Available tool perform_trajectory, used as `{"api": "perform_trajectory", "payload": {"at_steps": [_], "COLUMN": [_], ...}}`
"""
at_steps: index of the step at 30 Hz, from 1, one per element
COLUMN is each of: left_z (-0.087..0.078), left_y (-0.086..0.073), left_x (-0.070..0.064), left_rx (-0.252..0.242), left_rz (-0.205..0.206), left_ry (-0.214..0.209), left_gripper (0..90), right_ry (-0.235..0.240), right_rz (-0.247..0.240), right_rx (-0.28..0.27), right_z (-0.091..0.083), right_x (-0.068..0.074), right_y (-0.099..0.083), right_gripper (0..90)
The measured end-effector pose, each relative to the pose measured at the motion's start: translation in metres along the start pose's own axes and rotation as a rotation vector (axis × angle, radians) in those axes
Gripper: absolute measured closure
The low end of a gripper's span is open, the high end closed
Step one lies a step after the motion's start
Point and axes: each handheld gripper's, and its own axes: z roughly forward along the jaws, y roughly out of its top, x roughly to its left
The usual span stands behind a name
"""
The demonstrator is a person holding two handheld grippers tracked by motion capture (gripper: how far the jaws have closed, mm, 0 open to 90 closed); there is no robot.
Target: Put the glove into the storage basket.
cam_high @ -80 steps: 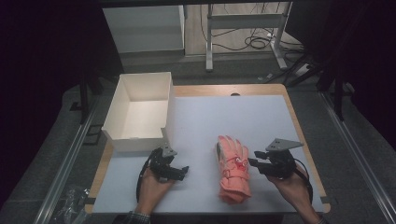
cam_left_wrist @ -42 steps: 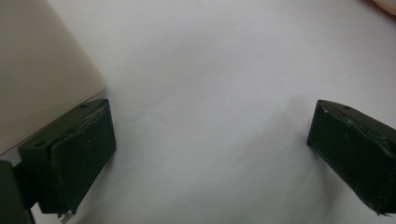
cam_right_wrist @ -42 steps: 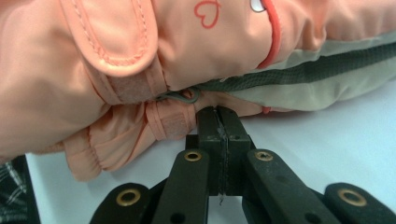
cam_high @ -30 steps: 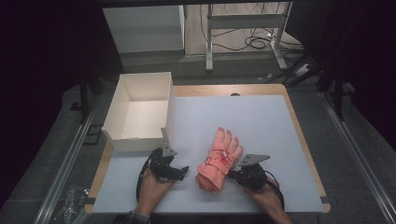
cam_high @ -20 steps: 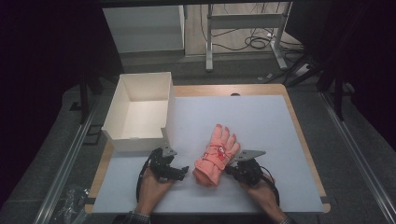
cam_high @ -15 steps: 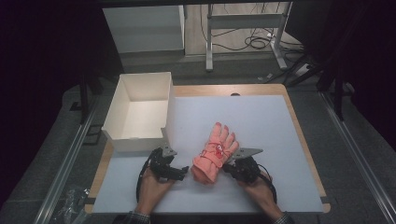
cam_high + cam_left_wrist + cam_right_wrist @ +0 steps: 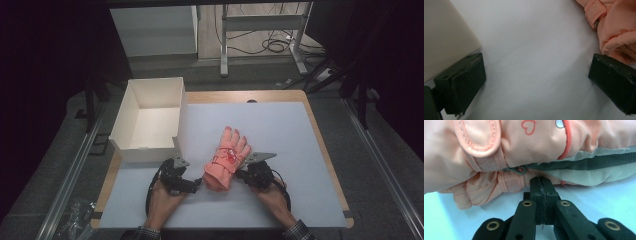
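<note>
Two grippers sit low on the white table (image 7: 280, 125), and we run across from the left. Far left stands the white box (image 7: 150, 120), open-topped, its near corner just beside the left gripper (image 7: 192, 186). That left gripper rests on the table in the person's left hand (image 7: 165, 197), and in the left gripper view its jaws stand wide apart with bare table between them, one jaw hard by the box wall (image 7: 446, 37), the other close up against the cuff of the pink glove (image 7: 616, 25). Moving to the middle, the glove (image 7: 227, 157) lies flat on the table, fingers pointing away from the person, cuff towards the near edge, tilted a little to the right. On to the right: the right gripper (image 7: 241, 174), in the right hand (image 7: 272, 192), presses in against the glove's side, and in the right gripper view its jaws are pressed together with no gap, tips touching the glove (image 7: 524, 150) near the strap; whether any fabric is pinched between them, I can't tell.
</note>
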Motion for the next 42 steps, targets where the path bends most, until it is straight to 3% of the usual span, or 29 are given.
{"api": "perform_trajectory", "payload": {"at_steps": [3,8,12,21,25,30,32,35,42], "left_z": [0.0,-0.005,-0.009,-0.011,-0.011,-0.012,-0.015,-0.022,-0.041], "left_y": [0.0,-0.003,-0.006,-0.011,-0.011,-0.011,-0.009,-0.006,0.009], "left_x": [0.0,0.002,0.004,0.008,0.008,0.009,0.01,0.01,0.01], "left_rx": [-0.002,0.002,0.023,0.004,0.003,0.009,0.036,0.024,0.006], "left_rz": [-0.003,-0.004,-0.008,0.009,0.007,0.003,0.01,-0.003,0.003], "left_ry": [-0.001,0.001,0.006,-0.006,-0.009,-0.018,-0.047,-0.101,-0.144], "left_gripper": [1.6,3.6,2.6,1.3,1.3,2.2,2.4,1.9,0.9], "right_ry": [0.004,0.064,0.076,0.078,0.057,0.011,-0.018,-0.066,-0.177], "right_rz": [0.006,-0.007,-0.019,-0.039,-0.037,-0.018,-0.013,-0.009,0.019], "right_rx": [0.0,-0.009,-0.008,-0.008,-0.014,-0.026,-0.029,-0.028,-0.03], "right_z": [-0.001,-0.008,-0.005,0.002,-0.006,-0.023,-0.03,-0.039,-0.058], "right_x": [0.001,0.009,0.014,0.018,0.013,-0.002,-0.009,-0.02,-0.044], "right_y": [-0.001,-0.004,0.0,0.004,0.001,-0.008,-0.012,-0.019,-0.037], "right_gripper": [88.6,88.5,88.5,86.4,82.9,74.6,69.9,63.0,44.8]}}
